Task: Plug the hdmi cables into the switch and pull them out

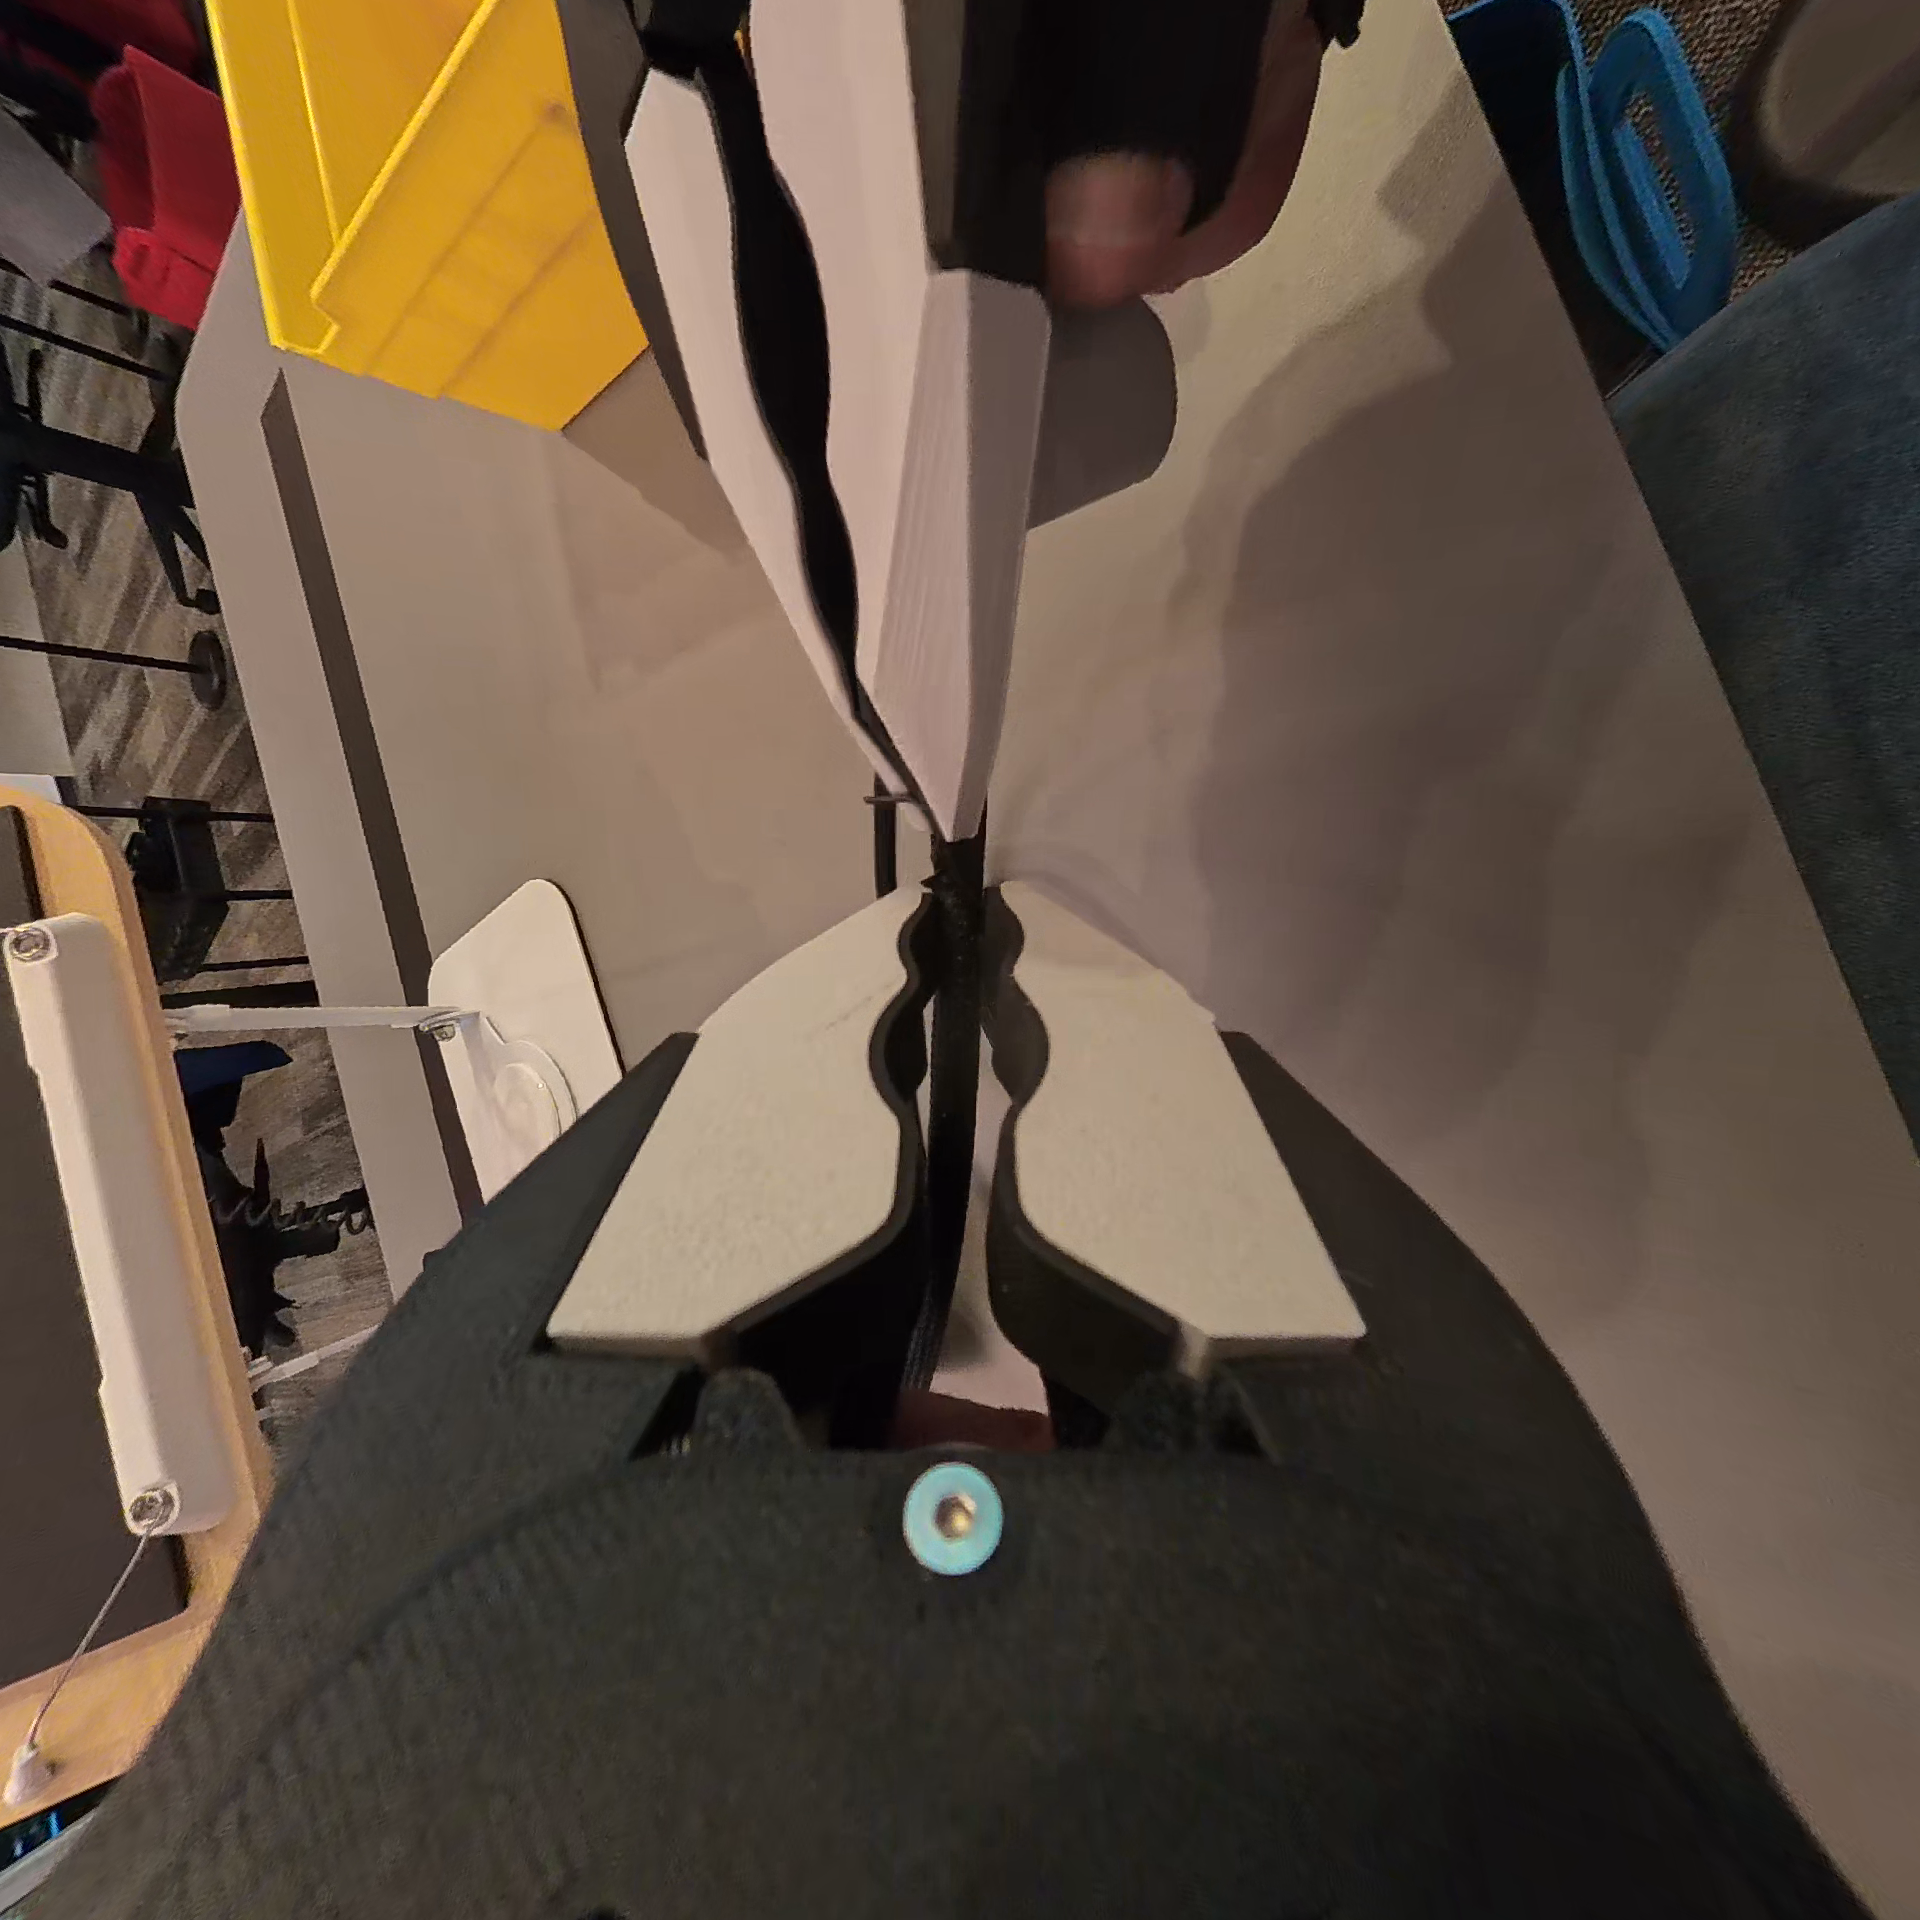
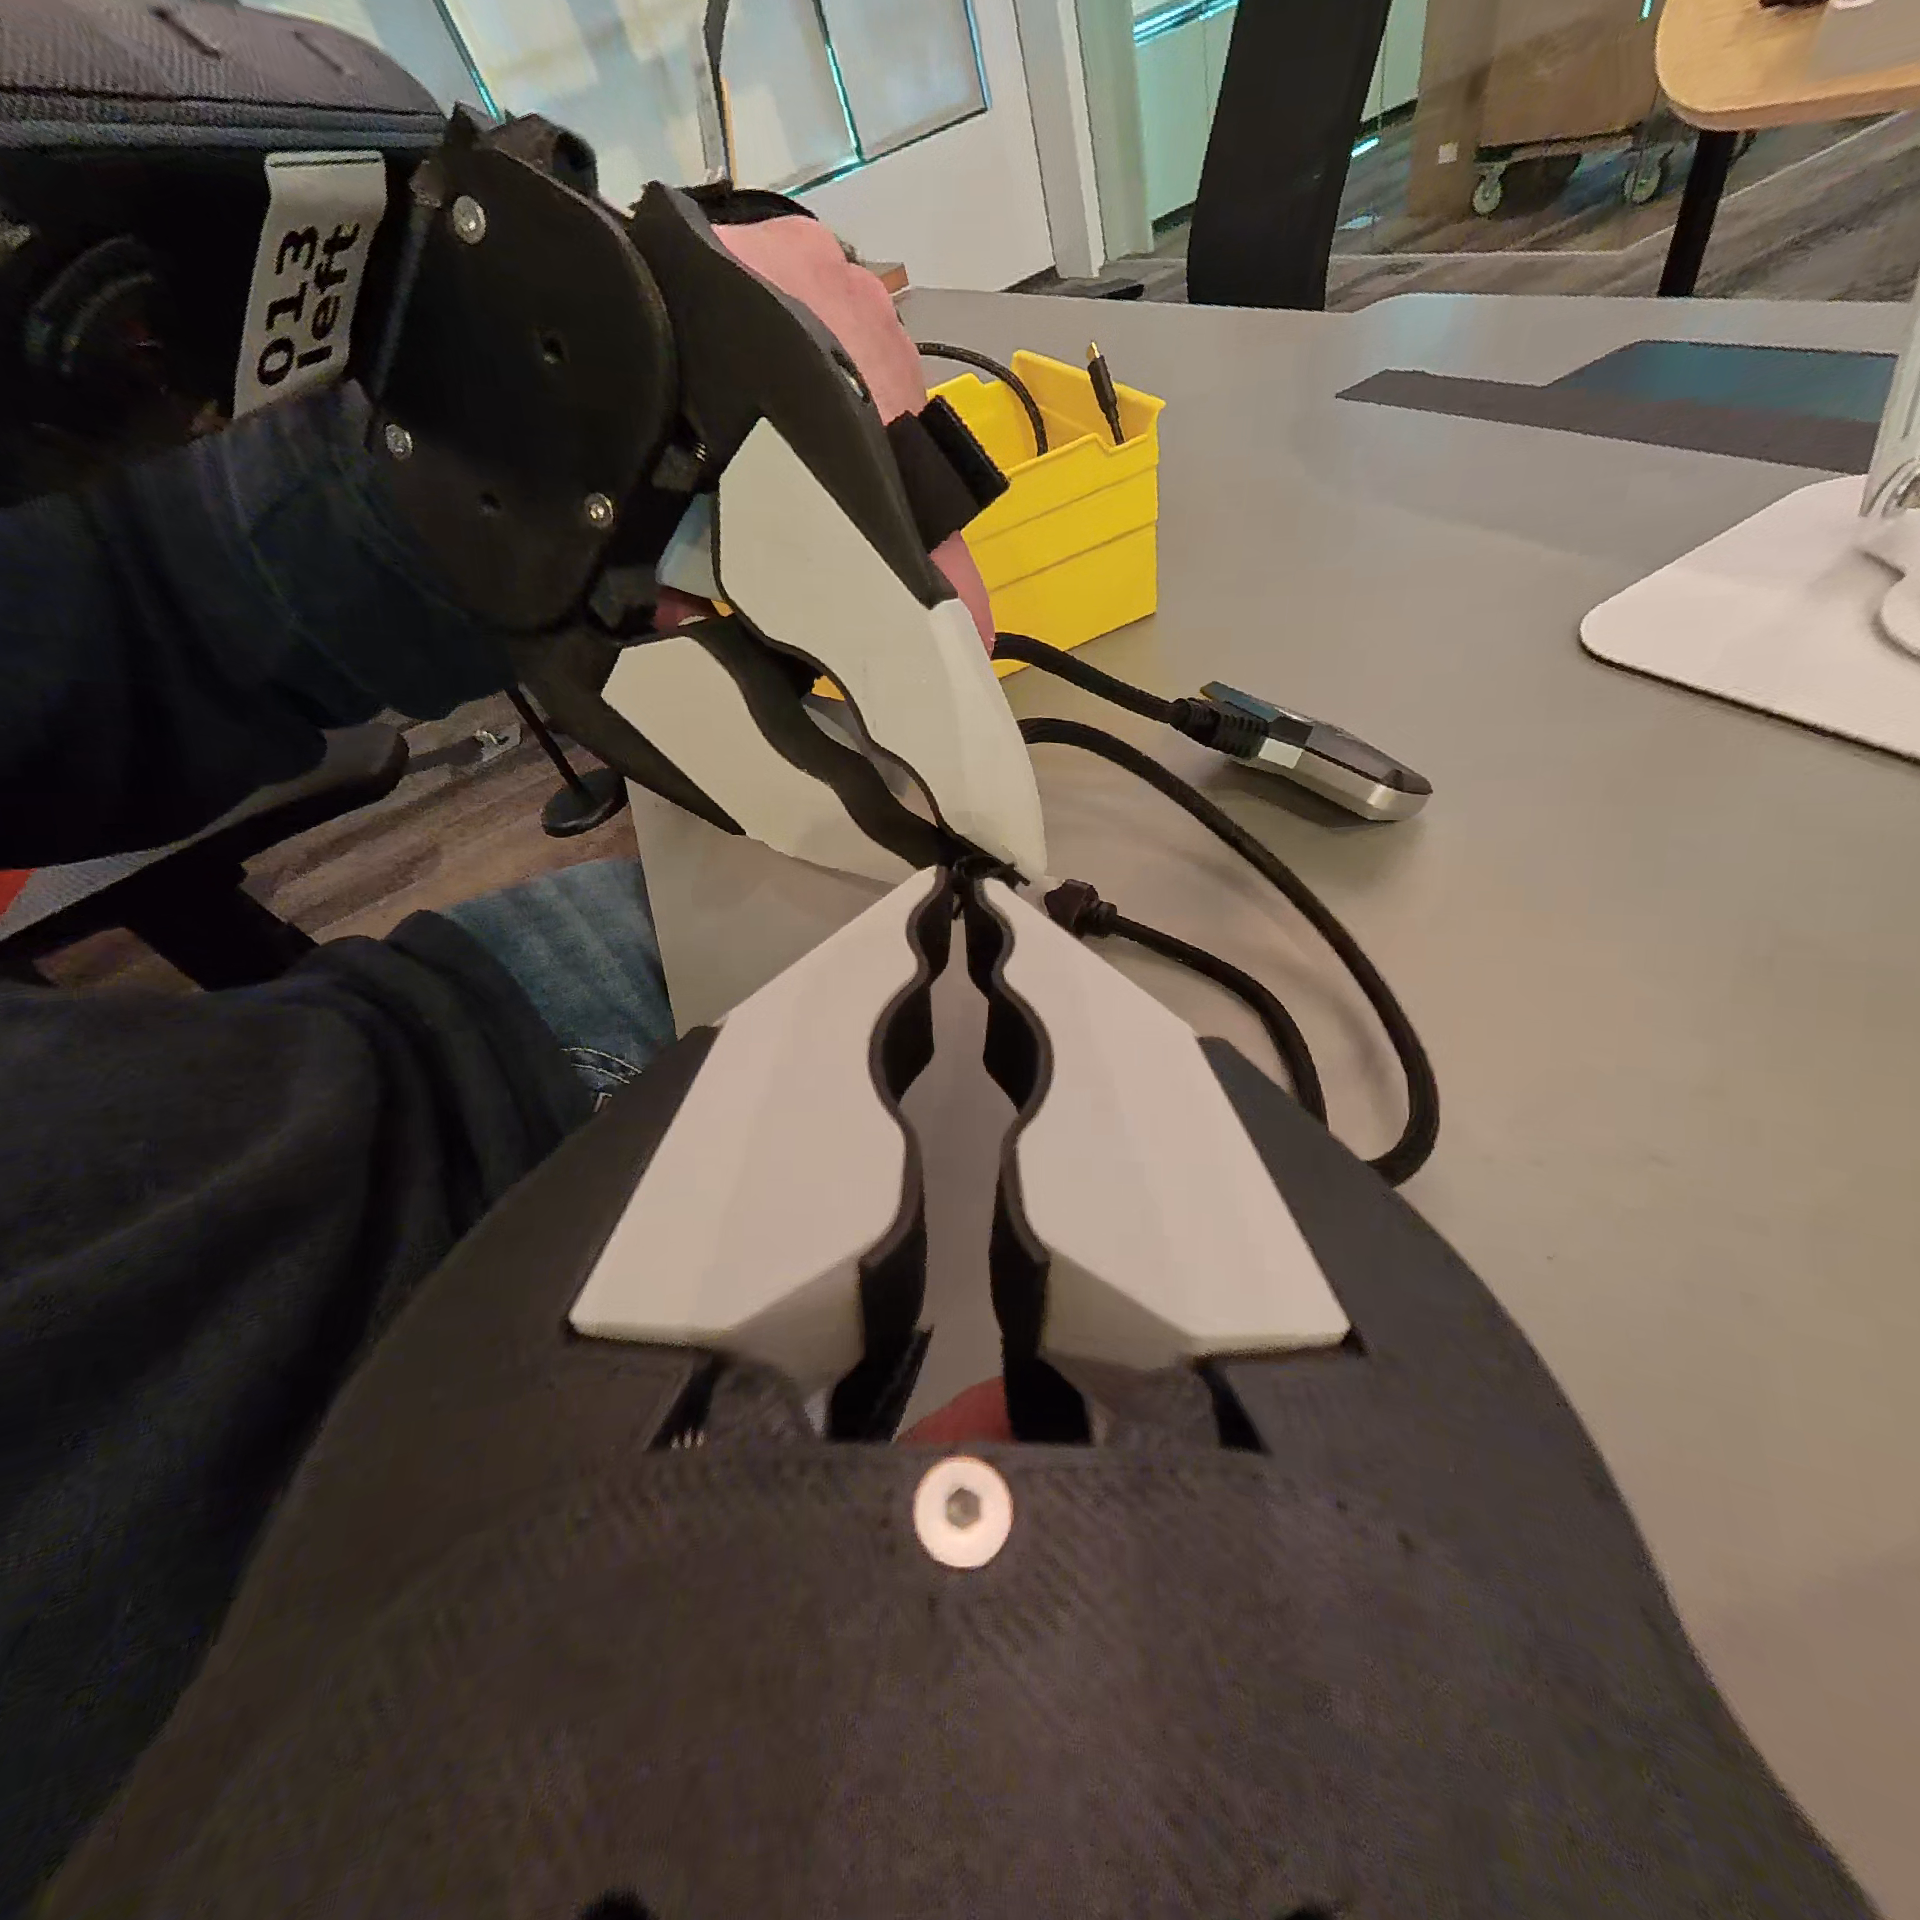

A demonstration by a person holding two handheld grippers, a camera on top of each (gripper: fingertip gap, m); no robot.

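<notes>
left hand-held gripper point(image 2: 961, 847): clenched on cable point(image 2: 1299, 883) | right hand-held gripper point(image 2: 961, 894): tips pinched on same cable, touching left's tips | free plug point(image 2: 1075, 896): just right of tips, axis pointing right | switch point(image 2: 1320, 758): farther right on tabletop point(image 2: 1558, 1039), one cable plugged in; right nearer, likely.

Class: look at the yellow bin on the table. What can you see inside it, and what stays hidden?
Inside the yellow bin, a black cable and a gold-tipped plug stick up. The bin's walls and the left gripper hide its floor.
</notes>
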